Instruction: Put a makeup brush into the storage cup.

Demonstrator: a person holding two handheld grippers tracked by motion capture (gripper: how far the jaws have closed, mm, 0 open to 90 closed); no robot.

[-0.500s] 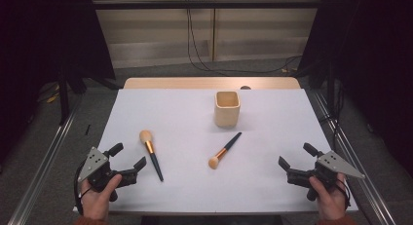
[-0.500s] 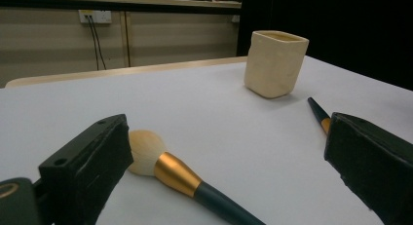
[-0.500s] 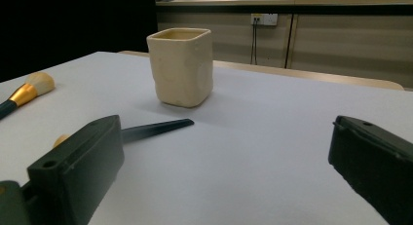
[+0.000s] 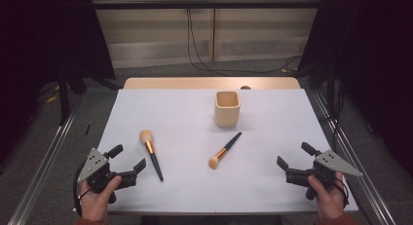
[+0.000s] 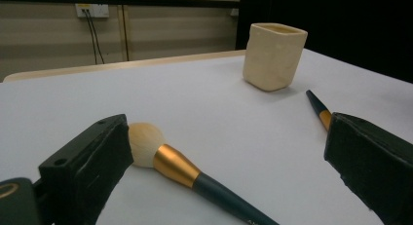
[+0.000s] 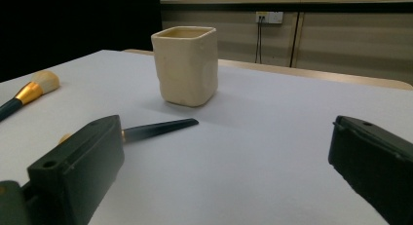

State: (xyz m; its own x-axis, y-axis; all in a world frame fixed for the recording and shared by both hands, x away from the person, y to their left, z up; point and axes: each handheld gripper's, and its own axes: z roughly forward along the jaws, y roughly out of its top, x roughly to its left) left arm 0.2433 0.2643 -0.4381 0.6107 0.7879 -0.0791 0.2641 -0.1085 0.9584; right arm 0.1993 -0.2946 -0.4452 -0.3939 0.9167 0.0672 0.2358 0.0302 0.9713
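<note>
A cream square cup [image 4: 227,108] stands upright on the white table cover [image 4: 185,113], right of centre toward the back. Two makeup brushes with dark handles and gold ferrules lie flat: a larger brush [image 4: 151,154] at the left and a smaller brush [image 4: 225,150] just in front of the cup. My left gripper [image 4: 128,158] rests open at the front left corner, its jaws just left of the larger brush [image 5: 185,171]. At the front right my right gripper [image 4: 296,156] is open too, nothing between its jaws, facing the cup [image 6: 186,65] and the smaller brush [image 6: 156,129].
A wooden table edge [image 4: 209,83] shows behind the white cover. Metal rails [image 4: 44,161] run along both sides of the table. Cables [image 4: 199,49] hang from a wall socket at the back.
</note>
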